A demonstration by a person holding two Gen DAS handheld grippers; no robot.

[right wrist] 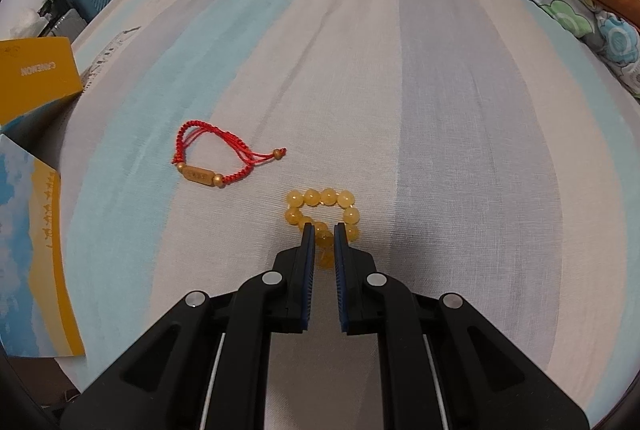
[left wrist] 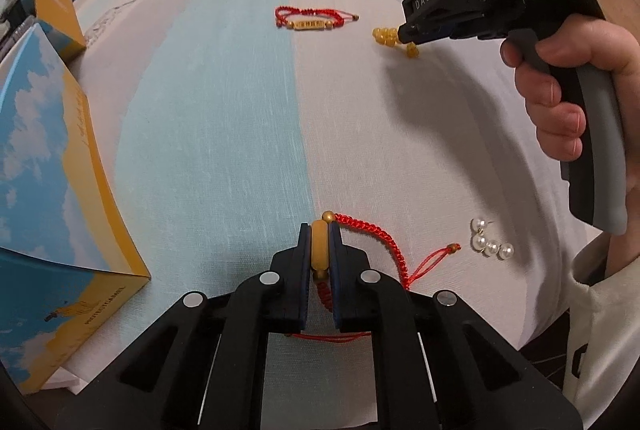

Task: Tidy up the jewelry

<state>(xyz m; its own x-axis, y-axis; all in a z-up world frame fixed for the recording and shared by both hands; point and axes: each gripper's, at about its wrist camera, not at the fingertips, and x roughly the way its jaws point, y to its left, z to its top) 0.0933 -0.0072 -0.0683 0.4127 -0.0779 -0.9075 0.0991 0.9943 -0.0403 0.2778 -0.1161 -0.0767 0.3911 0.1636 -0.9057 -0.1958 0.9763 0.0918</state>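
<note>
While the left gripper (left wrist: pixel 319 242) clamps a red cord bracelet's (left wrist: pixel 372 234) bead lengthwise, the right gripper (right wrist: pixel 323 230) straddles the yellow bead bracelet's (right wrist: pixel 320 208) near edge, jaws slightly apart.

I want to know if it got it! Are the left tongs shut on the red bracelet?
Shut. The left tongs squeeze the red bracelet's yellow bead between both pads, no gap.

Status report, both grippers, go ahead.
Left gripper shut on red cord bracelet with gold tube bead. Right gripper closing around yellow bead bracelet, grip unconfirmed. Nothing in the way.
</note>
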